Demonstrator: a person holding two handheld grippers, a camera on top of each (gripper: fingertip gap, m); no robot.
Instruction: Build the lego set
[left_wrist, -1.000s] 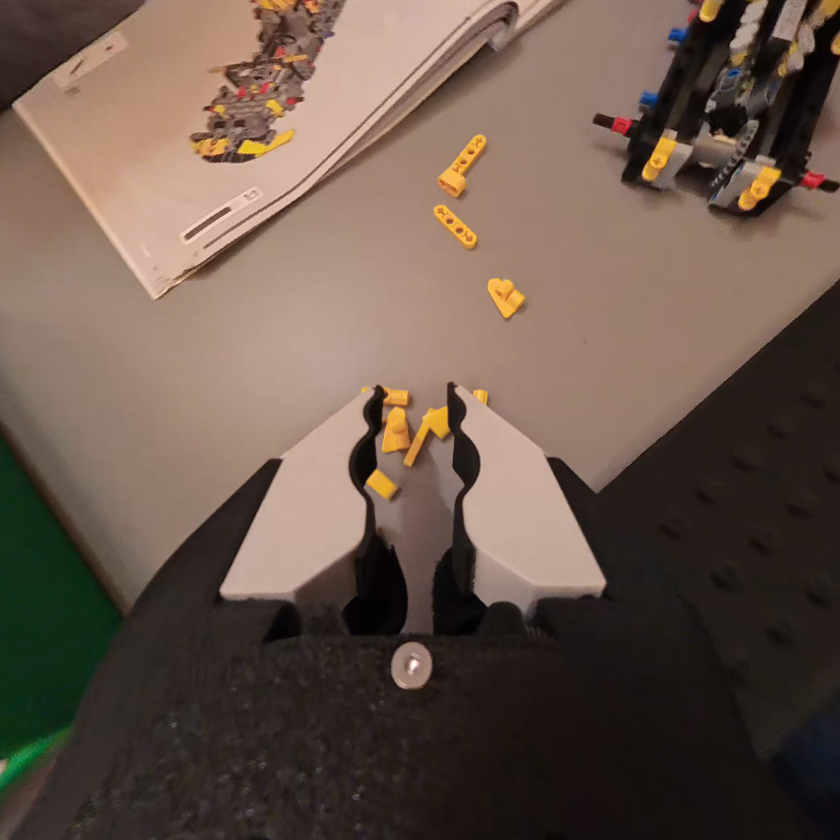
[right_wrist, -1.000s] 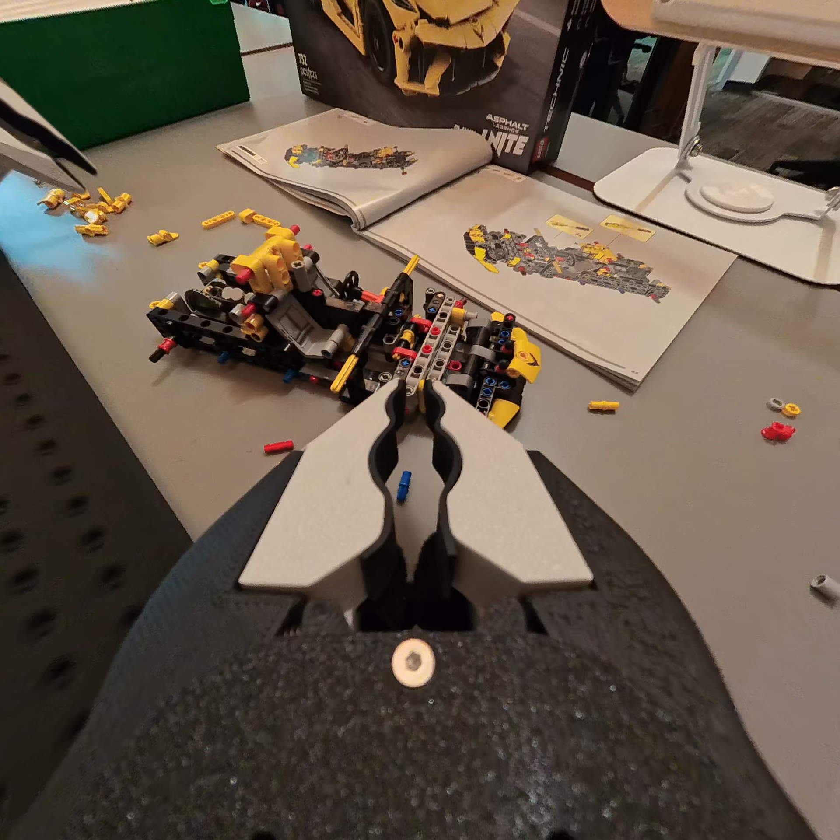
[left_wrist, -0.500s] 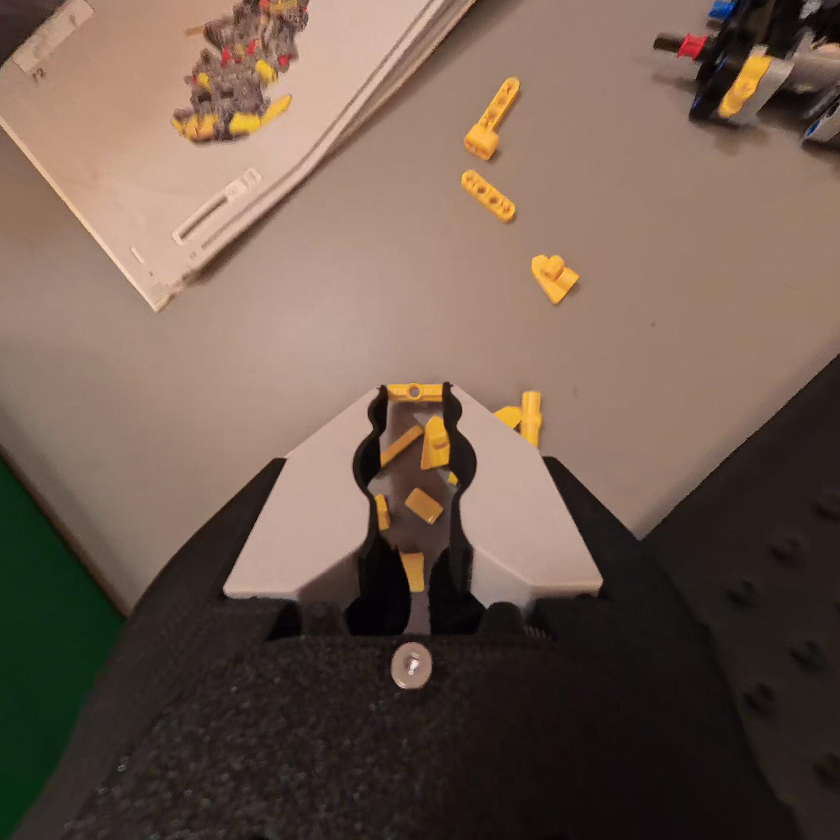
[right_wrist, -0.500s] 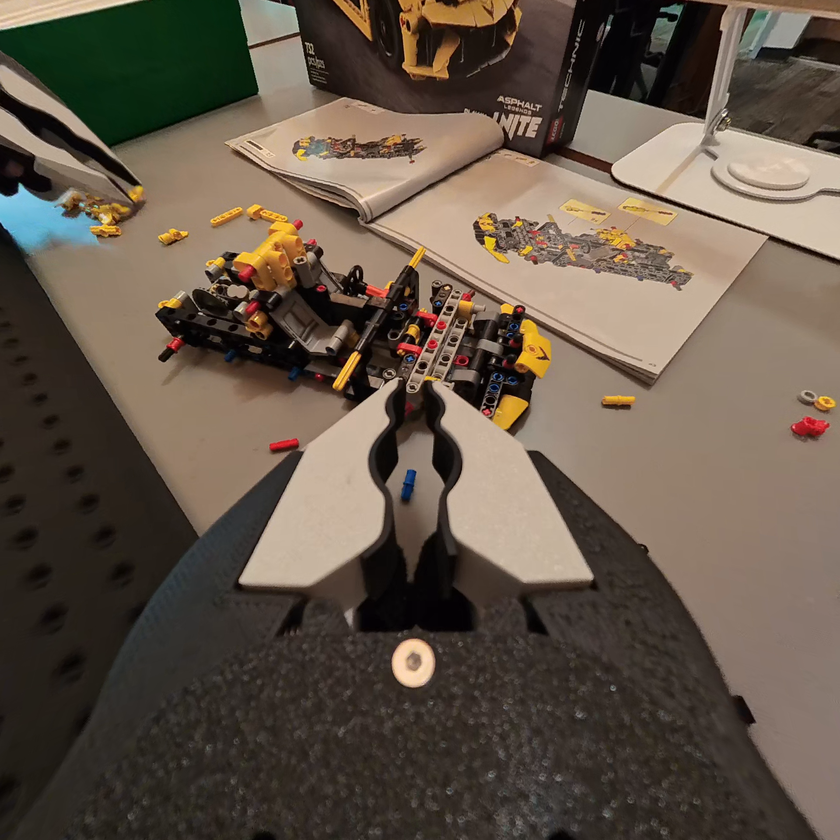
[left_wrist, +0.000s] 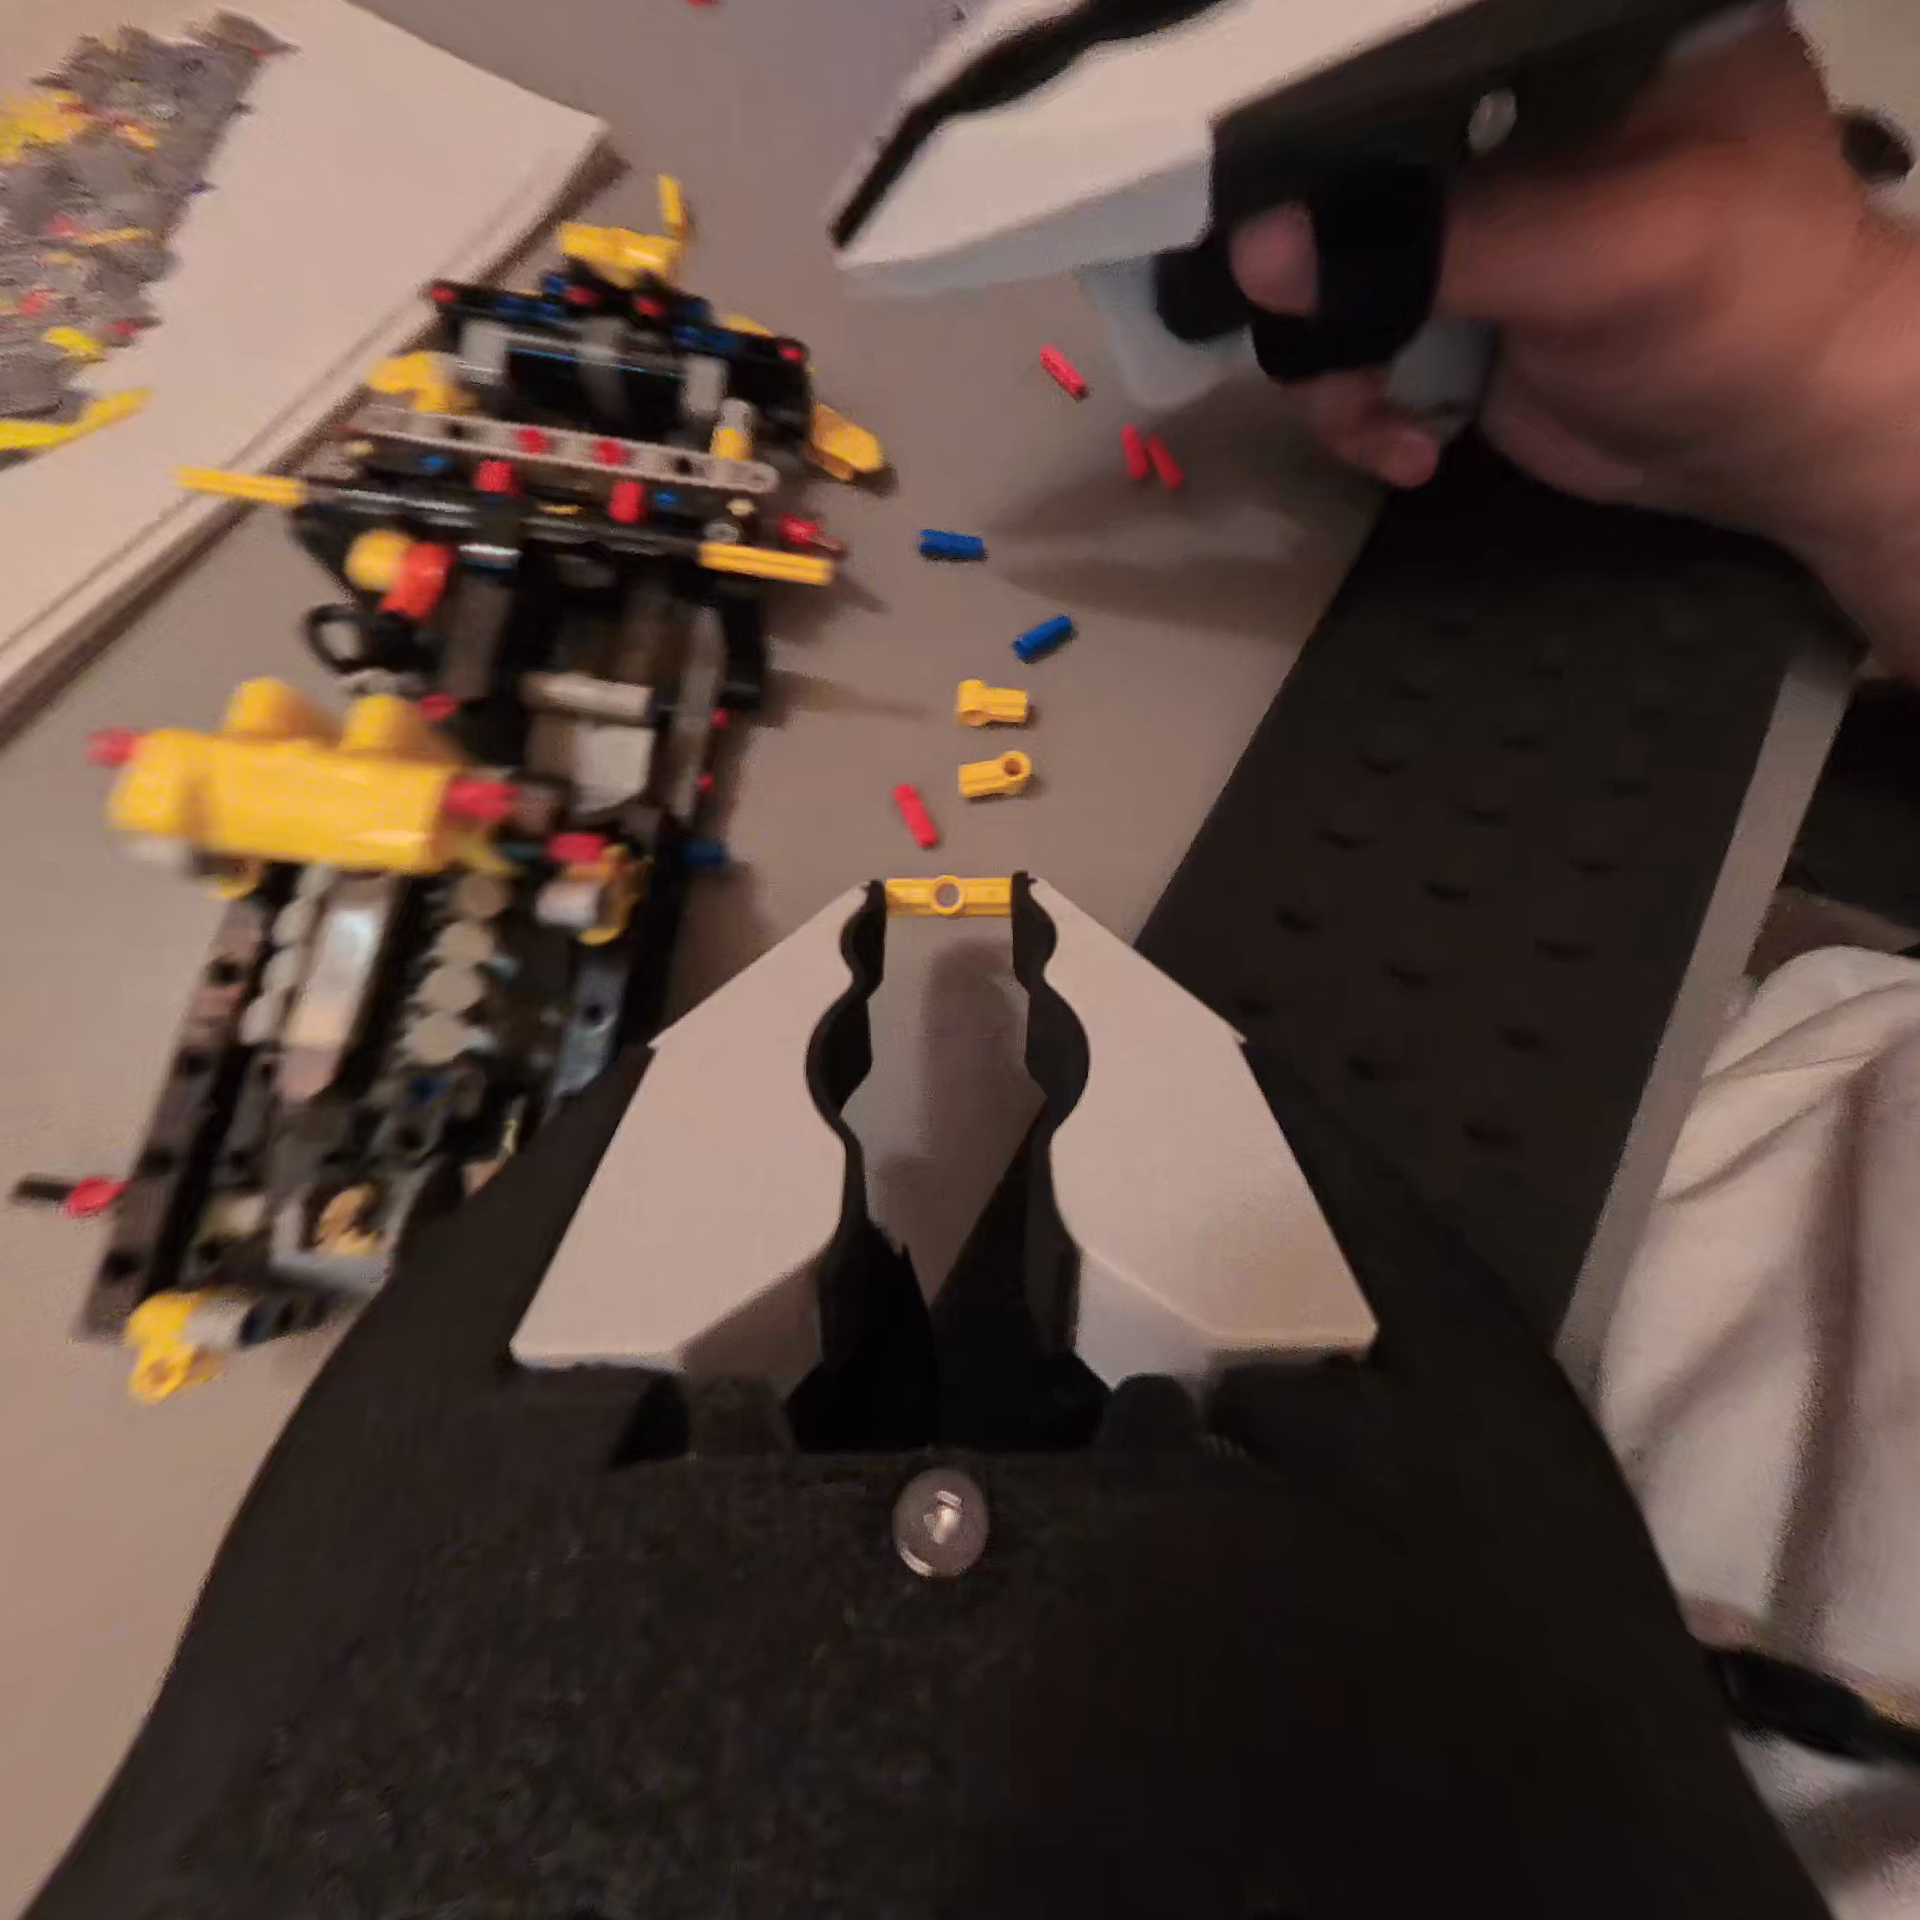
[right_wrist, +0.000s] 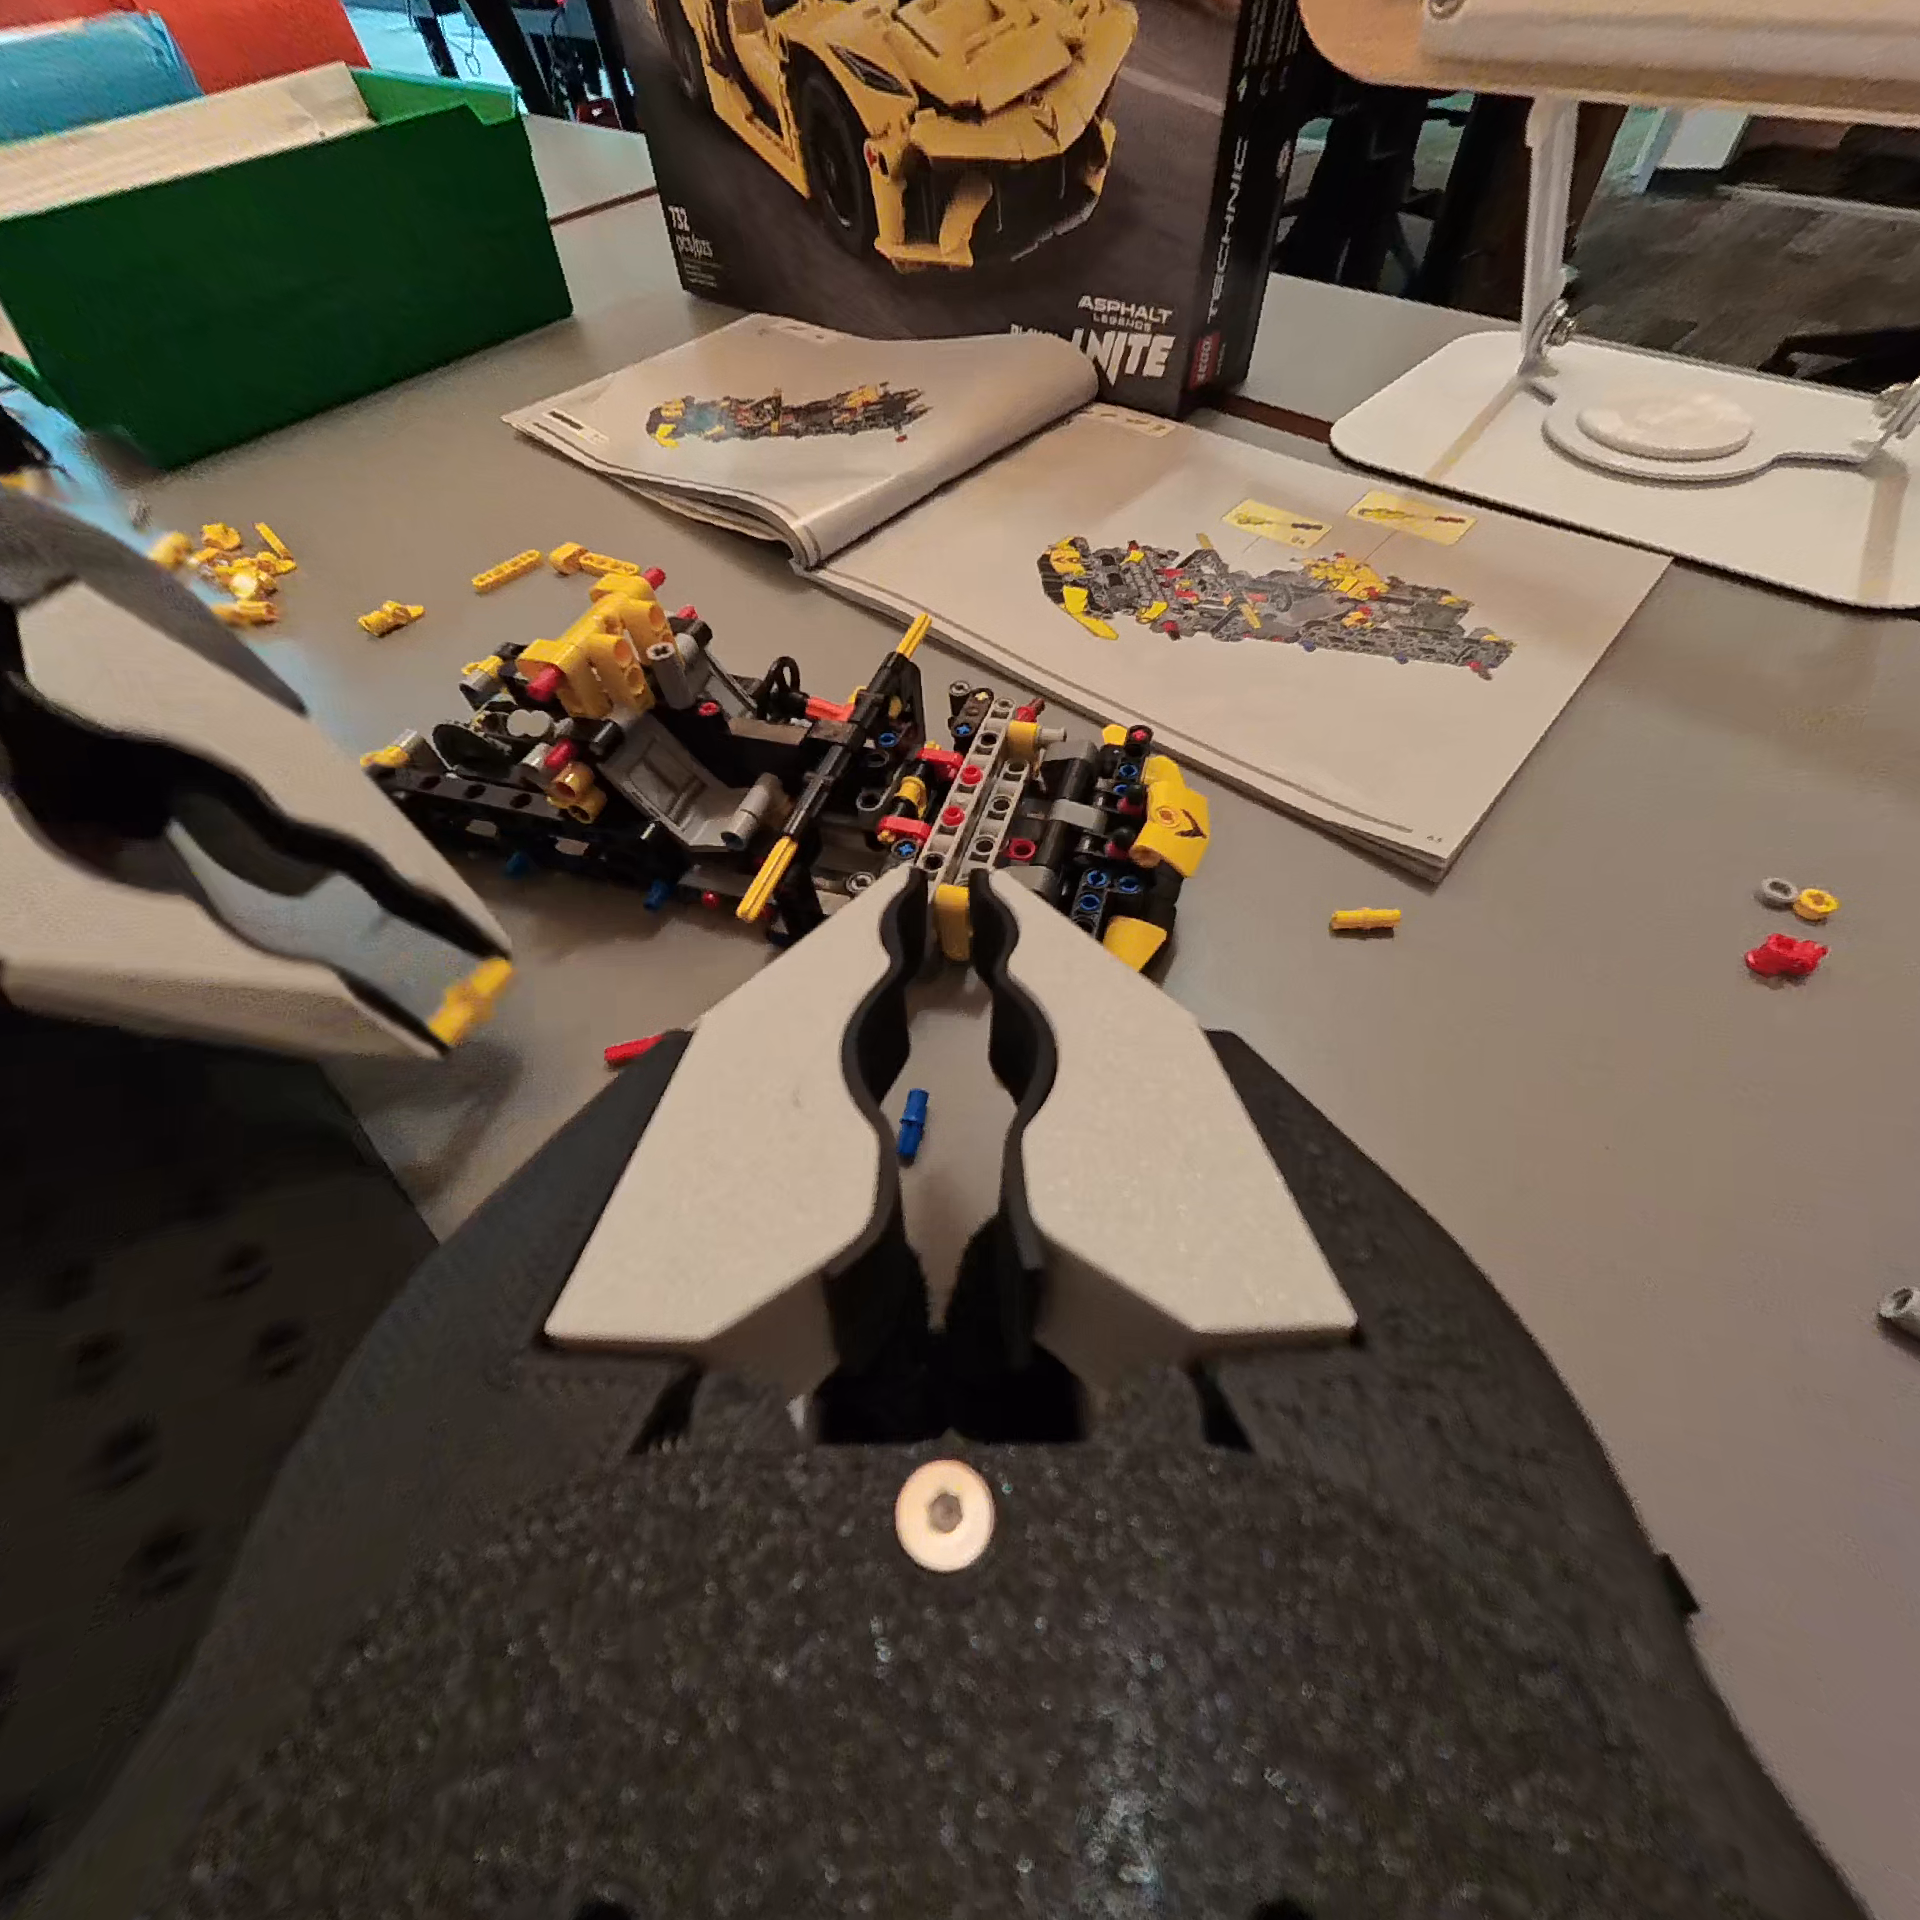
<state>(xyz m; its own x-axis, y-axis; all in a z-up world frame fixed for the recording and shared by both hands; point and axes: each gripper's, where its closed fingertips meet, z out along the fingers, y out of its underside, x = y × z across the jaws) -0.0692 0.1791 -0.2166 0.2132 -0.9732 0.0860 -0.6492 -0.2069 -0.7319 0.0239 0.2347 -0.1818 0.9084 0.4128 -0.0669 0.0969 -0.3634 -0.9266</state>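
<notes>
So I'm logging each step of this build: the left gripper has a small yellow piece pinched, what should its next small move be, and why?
Probably carry the yellow piece across to the half-built car and line it up there. The left gripper holds it crosswise at its fingertips, clear of the table, and the car lies just to its left. The right gripper sits at the car's near edge, jaws narrowly apart. Which hole it fits, I cannot tell.

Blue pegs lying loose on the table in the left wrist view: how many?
2. One blue peg lies beside the car model; the other lies closer to the camera. Others may hide under the model.
</notes>
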